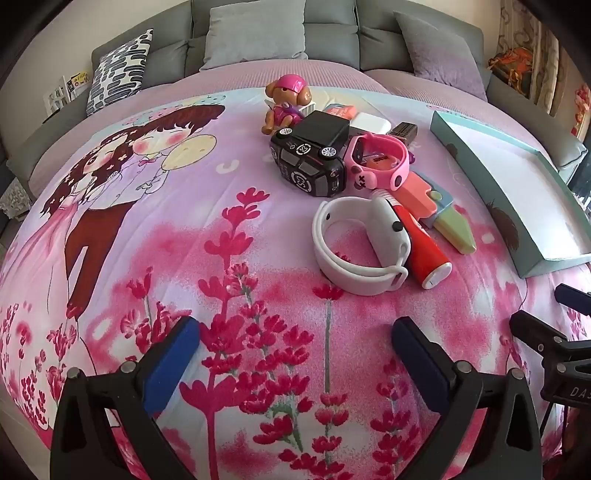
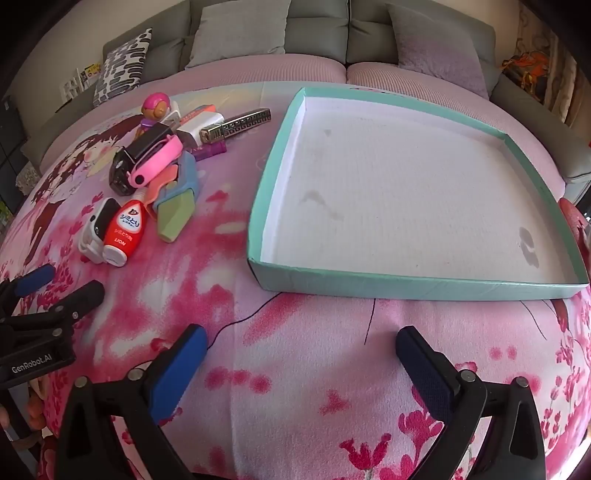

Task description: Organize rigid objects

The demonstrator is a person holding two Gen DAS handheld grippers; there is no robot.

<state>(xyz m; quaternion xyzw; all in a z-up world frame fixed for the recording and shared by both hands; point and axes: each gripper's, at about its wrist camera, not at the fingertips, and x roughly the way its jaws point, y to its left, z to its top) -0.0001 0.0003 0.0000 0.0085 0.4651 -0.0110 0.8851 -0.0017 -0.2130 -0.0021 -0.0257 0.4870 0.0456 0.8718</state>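
Observation:
A pile of small objects lies on a pink flowered blanket: a white watch [image 1: 360, 245], a red bottle [image 1: 421, 245], a black toy car [image 1: 308, 162], a pink watch [image 1: 376, 157], a pink toy dog [image 1: 284, 103] and coloured blocks [image 1: 448, 221]. A shallow teal tray [image 2: 417, 286] with a white floor lies to the pile's right and holds nothing. My left gripper [image 1: 295, 336] is open and empty, short of the white watch. My right gripper [image 2: 301, 345] is open and empty, just before the tray's near wall. The pile also shows in the right wrist view [image 2: 147, 177].
A metal harmonica [image 2: 236, 123] and a white box [image 2: 205, 123] lie at the back of the pile. A grey sofa with cushions [image 1: 255, 35] runs behind the blanket. The right gripper's fingers [image 1: 543, 332] show at the left wrist view's right edge.

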